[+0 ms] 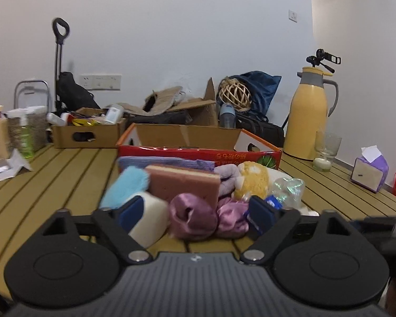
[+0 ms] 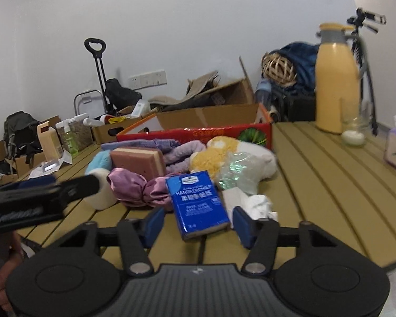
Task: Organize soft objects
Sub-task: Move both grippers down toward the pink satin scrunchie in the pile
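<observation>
A heap of soft things lies on the slatted table in front of a red cardboard box (image 1: 198, 155) (image 2: 198, 133). It holds a purple satin scrunchie (image 1: 192, 218) (image 2: 134, 182), a pink sponge (image 1: 184, 182) (image 2: 138, 159), a white foam block (image 1: 150, 218) (image 2: 101, 190), a blue fluffy piece (image 1: 126, 187), a lilac towel (image 1: 166, 162), a yellow and white plush (image 1: 250, 179) (image 2: 216, 158) and an iridescent bag (image 2: 235, 171). My left gripper (image 1: 195, 215) is open around the scrunchie. My right gripper (image 2: 198, 224) is open around a blue handkerchief pack (image 2: 198, 203).
A yellow thermos (image 1: 309, 116) (image 2: 335, 79), a glass candle (image 1: 324, 150) and a purple tissue box (image 1: 369, 171) stand at the right. Cardboard boxes (image 1: 87, 129), bottles and bags crowd the far and left sides. Crumpled white tissue (image 2: 258, 203) lies beside the pack.
</observation>
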### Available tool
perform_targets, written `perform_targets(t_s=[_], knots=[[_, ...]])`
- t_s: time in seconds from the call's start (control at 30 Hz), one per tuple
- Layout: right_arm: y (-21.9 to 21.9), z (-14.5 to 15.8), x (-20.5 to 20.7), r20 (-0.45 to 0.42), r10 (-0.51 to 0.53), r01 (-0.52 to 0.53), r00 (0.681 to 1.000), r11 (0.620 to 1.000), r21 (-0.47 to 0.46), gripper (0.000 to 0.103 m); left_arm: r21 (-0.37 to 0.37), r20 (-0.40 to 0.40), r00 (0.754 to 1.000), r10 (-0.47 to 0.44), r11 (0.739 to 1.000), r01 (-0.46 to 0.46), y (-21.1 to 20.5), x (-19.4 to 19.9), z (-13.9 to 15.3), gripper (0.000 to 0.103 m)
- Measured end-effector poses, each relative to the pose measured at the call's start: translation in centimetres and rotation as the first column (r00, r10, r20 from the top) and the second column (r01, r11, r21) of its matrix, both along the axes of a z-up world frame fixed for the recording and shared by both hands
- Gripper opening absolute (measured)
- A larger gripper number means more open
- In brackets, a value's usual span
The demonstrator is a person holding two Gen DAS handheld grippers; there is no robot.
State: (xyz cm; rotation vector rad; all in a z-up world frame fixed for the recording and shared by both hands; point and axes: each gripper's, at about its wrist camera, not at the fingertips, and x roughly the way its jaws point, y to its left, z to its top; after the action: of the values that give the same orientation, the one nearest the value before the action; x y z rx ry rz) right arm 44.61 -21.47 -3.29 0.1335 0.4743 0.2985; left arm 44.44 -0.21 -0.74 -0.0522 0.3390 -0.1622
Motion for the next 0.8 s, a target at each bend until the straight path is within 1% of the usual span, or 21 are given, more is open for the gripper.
perform_targets(t_s=[0.07, 0.13, 0.2, 0.23, 0.3, 0.33, 0.4, 0.43, 0.5, 0.53, 0.63, 0.73, 0.8], knots=[[0.8, -0.8, 1.4, -0.013, 0.028, -0.029, 1.000, 1.000, -0.009, 0.049, -0.012, -0.030, 1.000, -0.002, 1.000, 0.002, -0.4, 2.0, -0.4, 0.073], [1.6, -1.6, 3.0, -0.011, 0.010, -0.011, 1.000, 0.998, -0.065, 0.049, -0.020, -0.045, 0.999, 0.010, 1.000, -0.011, -0.6, 3.6, -0.9, 0.070], [1.8, -1.8, 4.5, 0.015, -0.013, 0.015, 1.000, 0.993, -0.117, 0.050, -0.005, -0.053, 0.998, 0.031, 0.999, -0.032, -0.7, 4.5, -2.0, 0.064], [1.7, -1.7, 5.3, 0.023, -0.026, 0.029, 0.999, 0.993, -0.118, 0.052, 0.020, -0.068, 0.996, 0.052, 0.998, -0.051, -0.9, 4.8, -2.5, 0.055], [1.4, -1.5, 6.7, 0.052, -0.053, 0.058, 0.997, 0.991, -0.117, 0.052, 0.038, -0.060, 0.996, 0.061, 0.998, -0.059, -1.2, 4.8, -3.0, 0.047], [1.5, -1.5, 7.2, 0.068, -0.065, 0.073, 0.996, 0.989, -0.130, 0.052, 0.039, -0.050, 0.998, 0.050, 0.998, -0.048, -1.3, 4.6, -3.0, 0.040], [1.3, -1.8, 8.2, 0.068, -0.071, 0.079, 0.995, 0.989, -0.128, 0.052, 0.046, -0.035, 0.999, 0.039, 0.998, -0.037, -1.5, 4.3, -2.9, 0.034], [1.2, -2.1, 8.7, 0.066, -0.074, 0.082, 0.995, 0.989, -0.126, 0.052, 0.049, -0.041, 0.998, 0.039, 0.998, -0.037, -1.4, 4.1, -2.9, 0.030], [1.1, -2.5, 8.7, 0.071, -0.082, 0.091, 0.994, 0.988, -0.128, 0.053, 0.018, -0.067, 0.998, 0.019, 1.000, -0.018, -0.8, 4.1, -2.7, 0.028], [1.1, -2.2, 8.3, 0.084, -0.081, 0.090, 0.993, 0.989, -0.114, 0.053, 0.000, -0.086, 0.996, 0.005, 1.000, -0.005, -0.4, 3.9, -2.7, 0.028], [0.3, -1.0, 6.6, 0.130, -0.055, 0.058, 0.990, 0.998, -0.026, 0.051, -0.038, -0.140, 0.989, -0.036, 0.999, 0.031, 0.7, 3.0, -2.8, 0.029], [0.5, -0.1, 6.0, 0.109, 0.045, -0.050, 0.993, 0.998, 0.047, 0.048, -0.059, -0.168, 0.985, -0.039, 0.998, 0.029, 1.2, 2.3, -3.3, 0.031], [1.6, -0.1, 6.4, 0.089, 0.096, -0.100, 0.991, 0.994, 0.034, 0.047, -0.059, -0.169, 0.985, -0.025, 0.998, 0.016, 1.3, 2.2, -3.4, 0.032]])
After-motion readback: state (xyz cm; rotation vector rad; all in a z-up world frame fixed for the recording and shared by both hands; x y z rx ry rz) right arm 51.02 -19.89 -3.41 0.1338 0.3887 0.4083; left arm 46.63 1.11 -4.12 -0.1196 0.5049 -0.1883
